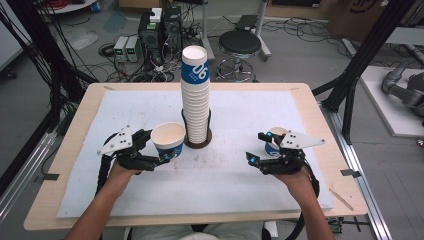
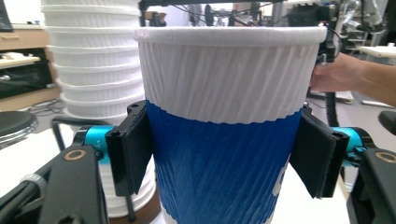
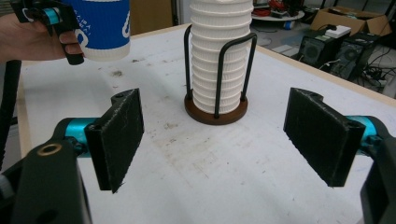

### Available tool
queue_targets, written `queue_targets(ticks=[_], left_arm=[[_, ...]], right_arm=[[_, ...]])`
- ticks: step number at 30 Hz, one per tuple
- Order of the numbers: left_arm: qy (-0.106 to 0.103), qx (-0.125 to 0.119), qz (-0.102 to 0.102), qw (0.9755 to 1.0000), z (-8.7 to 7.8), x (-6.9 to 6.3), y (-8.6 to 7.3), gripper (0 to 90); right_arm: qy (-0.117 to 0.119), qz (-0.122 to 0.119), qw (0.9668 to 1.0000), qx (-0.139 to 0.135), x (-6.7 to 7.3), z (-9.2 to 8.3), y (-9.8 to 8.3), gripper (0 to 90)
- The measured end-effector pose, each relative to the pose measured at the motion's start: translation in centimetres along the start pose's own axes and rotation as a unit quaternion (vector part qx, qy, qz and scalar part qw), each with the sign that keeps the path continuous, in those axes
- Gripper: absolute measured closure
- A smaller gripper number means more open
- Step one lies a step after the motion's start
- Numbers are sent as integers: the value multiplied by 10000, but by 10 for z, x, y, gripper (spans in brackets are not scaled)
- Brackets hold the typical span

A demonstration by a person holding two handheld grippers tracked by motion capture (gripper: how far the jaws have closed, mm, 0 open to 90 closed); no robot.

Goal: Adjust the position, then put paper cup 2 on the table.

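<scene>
Holding, left claw: my left gripper [image 1: 159, 146] has its two black pads pressed on the blue band of a blue-and-white ribbed paper cup [image 1: 168, 140], one pad on each side; I see this best in the left gripper view [image 2: 223, 161].
Cup position: I have the cup upright, mouth up, lifted off the white mat [image 1: 235, 175], just left of the stack.
Stack: I see a tall tower of nested white ribbed paper cups [image 1: 195, 97] in a black wire holder on a round brown base [image 3: 215, 114] at the table's middle; its top cup shows a blue band.
Right claw: my right gripper [image 1: 257, 146] has its jaws spread wide with bare mat between the pads [image 3: 122, 135].
Behind right claw: I see a small blue-and-white cup [image 1: 273, 145], partly hidden by the gripper.
Table: I see a light wooden tabletop [image 1: 75, 150] framing the mat.
</scene>
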State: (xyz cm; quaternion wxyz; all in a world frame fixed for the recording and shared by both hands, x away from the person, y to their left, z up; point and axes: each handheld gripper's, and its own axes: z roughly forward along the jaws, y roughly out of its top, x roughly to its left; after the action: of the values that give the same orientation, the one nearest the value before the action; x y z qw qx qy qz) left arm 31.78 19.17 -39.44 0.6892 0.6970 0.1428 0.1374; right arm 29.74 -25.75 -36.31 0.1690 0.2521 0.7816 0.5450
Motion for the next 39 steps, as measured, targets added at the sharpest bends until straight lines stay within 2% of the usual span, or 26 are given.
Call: queue_targets(ticks=[8,14,17,28,36,39], left_arm=[[317,-163,-44,9994,-16,5,-6,289],[433,-205,-126,9988,-21,9,-8,287],[461,-236,-77,9986,-22,9,-7,287],[553,-284,-108,9980,-27,13,-8,287],[768,-296,-196,9964,-34,24,-13,286],[914,-258,-217,9952,-36,29,-16,285]], right_arm=[[-81,11,10000,11,-1,-3,-4,206],[-78,47,10000,-31,-3,-1,-5,206],[-53,86,9999,1,-1,-1,-6,206],[-40,89,10000,1,0,1,-9,206],[11,73,10000,67,1,6,-10,206],[26,68,9999,90,3,5,-10,206]])
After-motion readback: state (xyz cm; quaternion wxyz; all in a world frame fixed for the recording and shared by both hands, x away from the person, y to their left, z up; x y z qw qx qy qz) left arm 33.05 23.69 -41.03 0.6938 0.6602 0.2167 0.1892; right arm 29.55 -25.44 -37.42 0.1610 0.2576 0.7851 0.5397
